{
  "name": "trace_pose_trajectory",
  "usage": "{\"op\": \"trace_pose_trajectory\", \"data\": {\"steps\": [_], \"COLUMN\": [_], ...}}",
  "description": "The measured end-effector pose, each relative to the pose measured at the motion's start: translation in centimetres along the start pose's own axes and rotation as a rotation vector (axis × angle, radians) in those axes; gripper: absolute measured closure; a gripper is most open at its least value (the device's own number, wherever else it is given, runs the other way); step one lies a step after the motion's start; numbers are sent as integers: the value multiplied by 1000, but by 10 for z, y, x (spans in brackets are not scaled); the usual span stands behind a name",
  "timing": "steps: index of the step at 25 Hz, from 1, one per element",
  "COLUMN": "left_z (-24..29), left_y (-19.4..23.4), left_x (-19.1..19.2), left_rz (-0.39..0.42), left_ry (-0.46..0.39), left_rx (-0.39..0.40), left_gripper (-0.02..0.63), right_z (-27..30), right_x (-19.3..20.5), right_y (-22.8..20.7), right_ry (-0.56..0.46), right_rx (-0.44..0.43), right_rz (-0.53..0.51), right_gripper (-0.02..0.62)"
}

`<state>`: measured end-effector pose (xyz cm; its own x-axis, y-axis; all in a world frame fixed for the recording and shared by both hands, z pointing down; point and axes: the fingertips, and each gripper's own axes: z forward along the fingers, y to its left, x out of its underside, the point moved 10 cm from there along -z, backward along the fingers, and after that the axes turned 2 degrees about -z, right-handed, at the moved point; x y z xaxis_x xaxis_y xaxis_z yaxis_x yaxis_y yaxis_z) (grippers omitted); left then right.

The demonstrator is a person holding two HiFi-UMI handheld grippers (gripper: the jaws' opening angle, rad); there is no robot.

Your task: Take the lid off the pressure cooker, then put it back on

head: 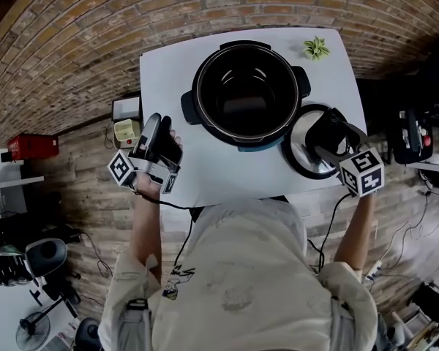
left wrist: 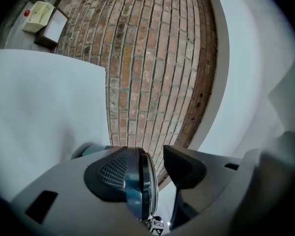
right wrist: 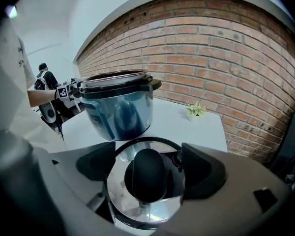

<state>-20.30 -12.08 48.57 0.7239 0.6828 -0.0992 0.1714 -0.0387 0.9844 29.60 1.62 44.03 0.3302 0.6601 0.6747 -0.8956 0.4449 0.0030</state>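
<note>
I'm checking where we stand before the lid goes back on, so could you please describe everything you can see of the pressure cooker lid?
The lid is round, of shiny metal with a dark rim and a black knob at its centre. It lies flat, knob up, on the white table, right of the open pressure cooker. The right hand-held gripper has its jaws either side of the knob, with gaps showing.

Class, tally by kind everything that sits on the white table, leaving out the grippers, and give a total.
Cooker: 1
Lid: 1
Plant: 1
Total: 3
</note>
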Motion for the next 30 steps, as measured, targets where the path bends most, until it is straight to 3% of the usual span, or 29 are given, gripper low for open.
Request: {"op": "trace_pose_trajectory", "data": {"steps": [6, 17, 26, 30], "left_z": [16, 59, 75, 74], "left_y": [-9, -19, -17, -12], "left_x": [-5, 7, 19, 17], "left_rz": [71, 170, 139, 139], "left_ry": [105, 394, 433, 429], "left_rx": [-26, -103, -88, -98], "left_gripper": [362, 357, 364, 425], "right_z": [-4, 10, 43, 61], "right_x": [-2, -7, 9, 15], "right_y": [-9, -10, -5, -9], "right_ry": [76, 269, 384, 452], "right_rx": [-8, -139, -197, -187], "right_rz": [-56, -148, -174, -193], "right_gripper": [173, 173, 173, 179]}}
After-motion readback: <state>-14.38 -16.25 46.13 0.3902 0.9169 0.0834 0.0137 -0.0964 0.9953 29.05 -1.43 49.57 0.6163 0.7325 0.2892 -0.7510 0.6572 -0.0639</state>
